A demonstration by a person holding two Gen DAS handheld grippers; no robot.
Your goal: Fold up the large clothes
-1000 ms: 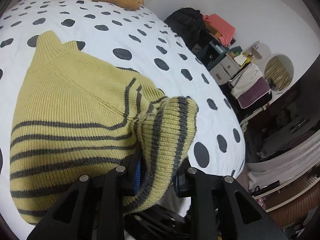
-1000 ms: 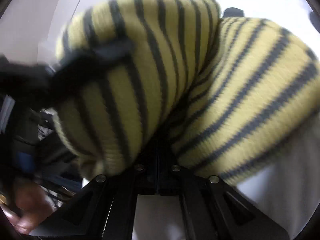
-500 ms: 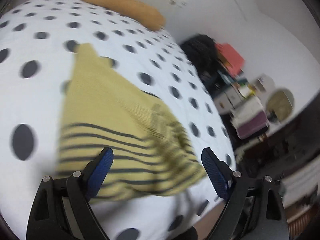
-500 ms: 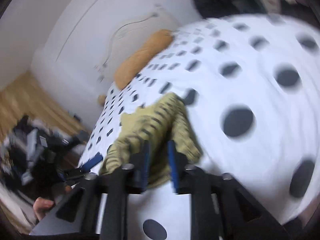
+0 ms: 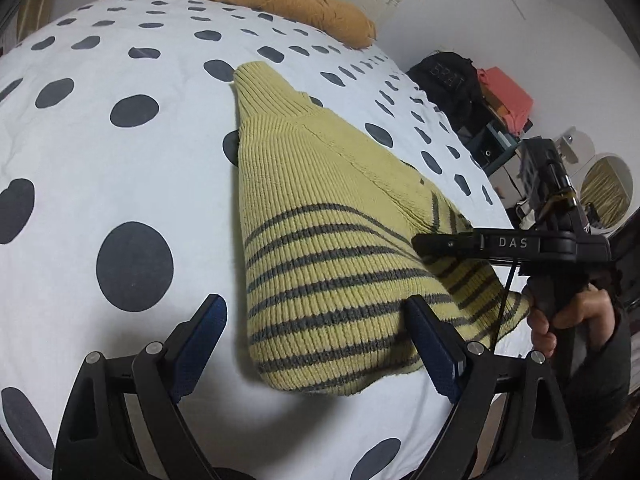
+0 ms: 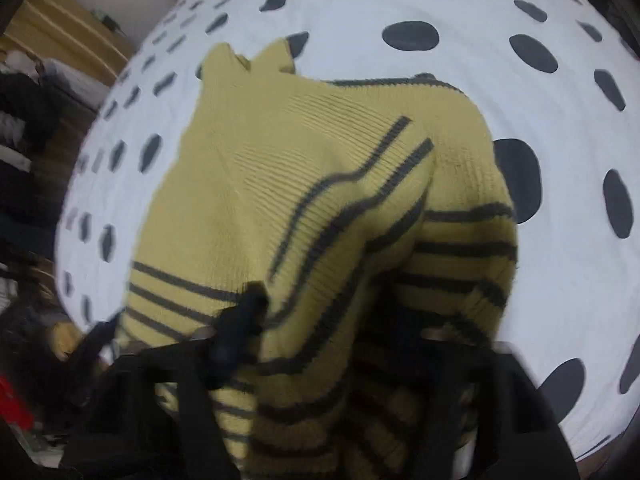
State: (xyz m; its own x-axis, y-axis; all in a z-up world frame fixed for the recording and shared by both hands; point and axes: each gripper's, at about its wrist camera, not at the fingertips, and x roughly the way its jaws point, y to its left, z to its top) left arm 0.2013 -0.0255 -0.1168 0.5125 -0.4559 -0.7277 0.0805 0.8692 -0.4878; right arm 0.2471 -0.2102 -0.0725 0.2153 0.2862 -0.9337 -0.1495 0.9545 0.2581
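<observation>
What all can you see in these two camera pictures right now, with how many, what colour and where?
sweater: one, yellow with dark grey stripes, partly folded on the bed
bed cover: one, white with dark dots, under the sweater
pillow: one, orange-brown, at the far end of the bed
backpack: one, black, beside the bed on the right
folded clothes: small pile, coral, next to the backpack
mirror: one, round, far right
left gripper: one, black with blue pads, open over the sweater's hem
right gripper: one, black, at the sweater's striped edge; blur hides the grip
hand: one, holding the right gripper's handle
</observation>
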